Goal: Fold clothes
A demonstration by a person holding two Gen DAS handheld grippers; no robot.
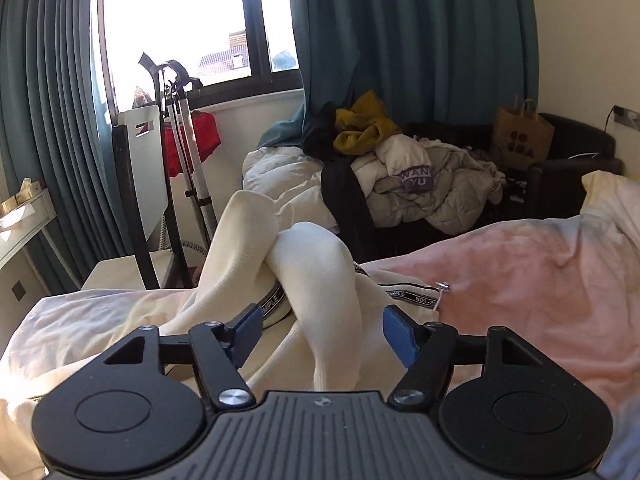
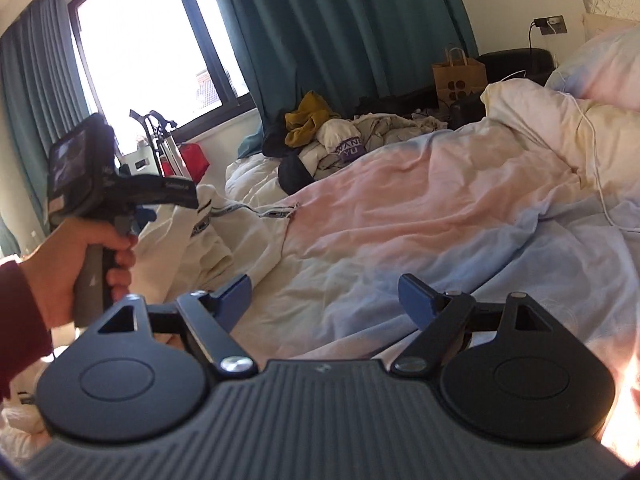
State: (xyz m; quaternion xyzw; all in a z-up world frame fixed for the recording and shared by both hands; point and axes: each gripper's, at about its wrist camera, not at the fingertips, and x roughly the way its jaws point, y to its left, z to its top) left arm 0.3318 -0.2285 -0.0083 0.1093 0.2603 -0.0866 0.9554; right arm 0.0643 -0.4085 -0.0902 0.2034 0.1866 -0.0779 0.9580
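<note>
A cream garment [image 1: 312, 276] with a black printed waistband lies bunched on the bed, a fold of it rising between the fingers of my left gripper [image 1: 320, 330]. The blue pads [image 1: 246, 330] stand wide apart and do not pinch the cloth. In the right wrist view the same garment [image 2: 224, 236] lies at the left on the pink and blue duvet [image 2: 400, 216]. My left gripper [image 2: 140, 216], held by a hand, hovers over it. My right gripper [image 2: 326, 300] is open and empty above the duvet, to the right of the garment.
A pile of clothes [image 1: 400, 168] [image 2: 332, 140] sits on a dark sofa past the bed. A chair [image 1: 140, 184] and a folded stand [image 1: 188, 152] are by the window. A paper bag [image 2: 458, 76] and pillows [image 2: 560, 120] are at the right.
</note>
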